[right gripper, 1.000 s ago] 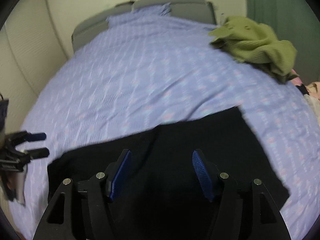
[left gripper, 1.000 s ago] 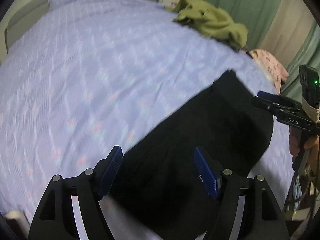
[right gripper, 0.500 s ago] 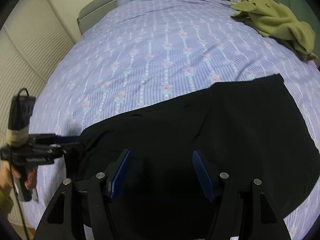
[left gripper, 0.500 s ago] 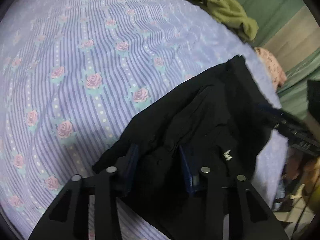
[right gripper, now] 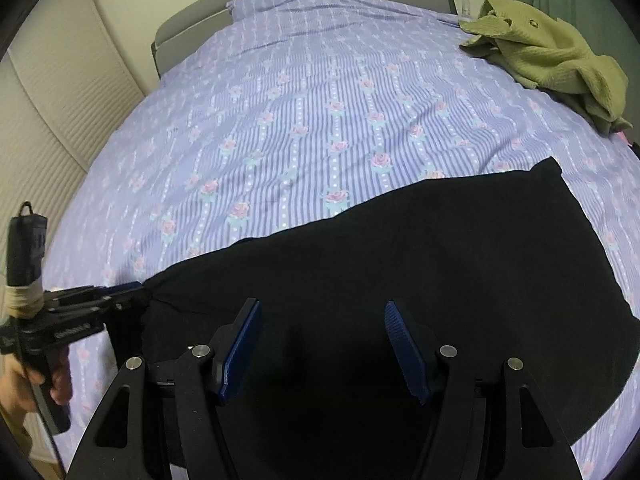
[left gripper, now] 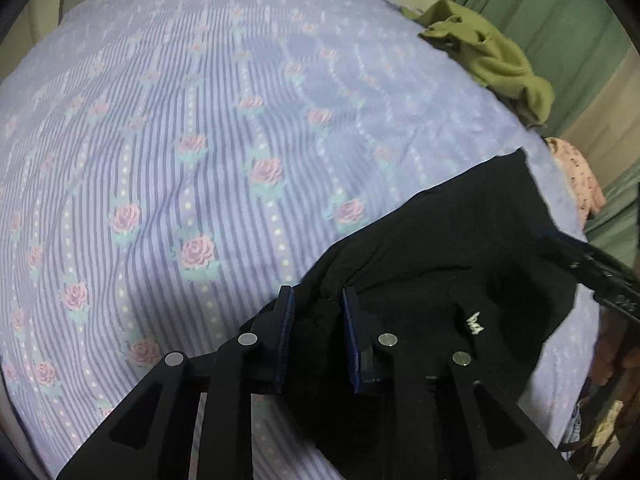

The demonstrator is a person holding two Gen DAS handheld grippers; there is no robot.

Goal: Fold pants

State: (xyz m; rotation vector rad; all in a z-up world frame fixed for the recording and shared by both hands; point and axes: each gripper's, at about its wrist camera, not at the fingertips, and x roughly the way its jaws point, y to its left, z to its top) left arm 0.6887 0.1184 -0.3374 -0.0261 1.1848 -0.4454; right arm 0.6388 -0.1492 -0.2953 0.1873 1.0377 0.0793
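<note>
Black pants [right gripper: 420, 256] lie across the near part of the bed. They also show in the left wrist view [left gripper: 460, 264], with a small white logo [left gripper: 476, 322]. My left gripper [left gripper: 316, 300] is shut on the pants' left end, the cloth bunched between its blue pads; it also shows in the right wrist view [right gripper: 120, 294] at the left edge of the pants. My right gripper [right gripper: 320, 308] is open and empty above the middle of the pants; part of it shows in the left wrist view [left gripper: 596, 268] at the right.
The bed [right gripper: 320, 100] has a purple striped sheet with roses. An olive green garment [right gripper: 548, 52] lies at the far right, also in the left wrist view [left gripper: 492, 60]. A pink garment [left gripper: 576, 168] lies at the right edge. A grey headboard [right gripper: 192, 28] stands behind.
My left gripper has come down onto the pants' left end and closed from wide open onto the cloth. My right gripper stayed open above the pants.
</note>
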